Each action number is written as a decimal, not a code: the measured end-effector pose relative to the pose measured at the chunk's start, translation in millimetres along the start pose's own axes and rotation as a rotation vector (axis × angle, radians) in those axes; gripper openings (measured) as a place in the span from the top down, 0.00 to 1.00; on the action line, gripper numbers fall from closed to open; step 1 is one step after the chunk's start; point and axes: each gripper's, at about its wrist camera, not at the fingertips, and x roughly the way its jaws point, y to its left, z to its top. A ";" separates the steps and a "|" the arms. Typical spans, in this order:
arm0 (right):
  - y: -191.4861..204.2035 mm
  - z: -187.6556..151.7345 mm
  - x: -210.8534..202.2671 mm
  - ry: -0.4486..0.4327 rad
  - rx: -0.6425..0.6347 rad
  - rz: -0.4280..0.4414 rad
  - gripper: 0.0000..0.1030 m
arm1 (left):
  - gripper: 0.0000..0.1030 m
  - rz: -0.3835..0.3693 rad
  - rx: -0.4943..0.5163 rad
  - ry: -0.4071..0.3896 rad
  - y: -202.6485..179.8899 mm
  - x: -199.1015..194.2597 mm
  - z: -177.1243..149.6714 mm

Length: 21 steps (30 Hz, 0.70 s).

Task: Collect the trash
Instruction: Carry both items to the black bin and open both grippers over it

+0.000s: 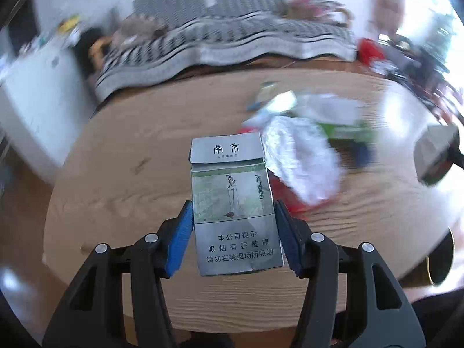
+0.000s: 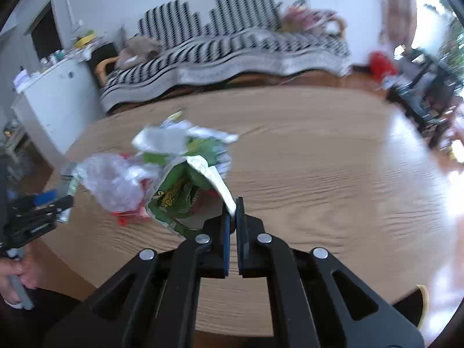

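My left gripper (image 1: 234,220) is shut on a grey and green cigarette pack (image 1: 232,200), its blue pads pressed on both sides, held upright above the round wooden table (image 1: 145,174). My right gripper (image 2: 232,211) is shut on the white torn edge of a green snack bag (image 2: 185,194), which hangs open to the left. A heap of trash (image 2: 139,168) lies on the table: a crumpled clear plastic bag (image 2: 113,182), red scraps, white and green wrappers. In the left wrist view the heap (image 1: 304,145) sits behind and right of the pack.
A sofa with a black-and-white striped throw (image 2: 232,55) stands behind the table. A white cabinet (image 2: 55,101) is at the left. The left gripper and hand (image 2: 34,217) show at the left edge of the right wrist view. Dark furniture (image 2: 429,87) stands at right.
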 end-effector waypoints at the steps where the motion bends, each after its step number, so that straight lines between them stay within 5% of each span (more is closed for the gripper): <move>1: -15.3 -2.8 -14.9 -0.020 -0.005 -0.040 0.96 | 0.47 -0.041 0.019 -0.004 -17.4 -6.6 2.7; 12: -214.9 -103.6 -110.3 0.039 0.232 -0.308 0.96 | 0.47 -0.296 0.222 -0.060 -247.2 -41.0 48.6; 15: -250.3 -138.3 -118.2 0.063 0.299 -0.339 0.96 | 0.47 -0.343 0.308 -0.067 -314.9 -47.8 39.1; 21: -322.0 -210.8 -131.6 0.138 0.459 -0.394 0.96 | 0.47 -0.626 0.545 0.109 -473.4 -43.8 -26.2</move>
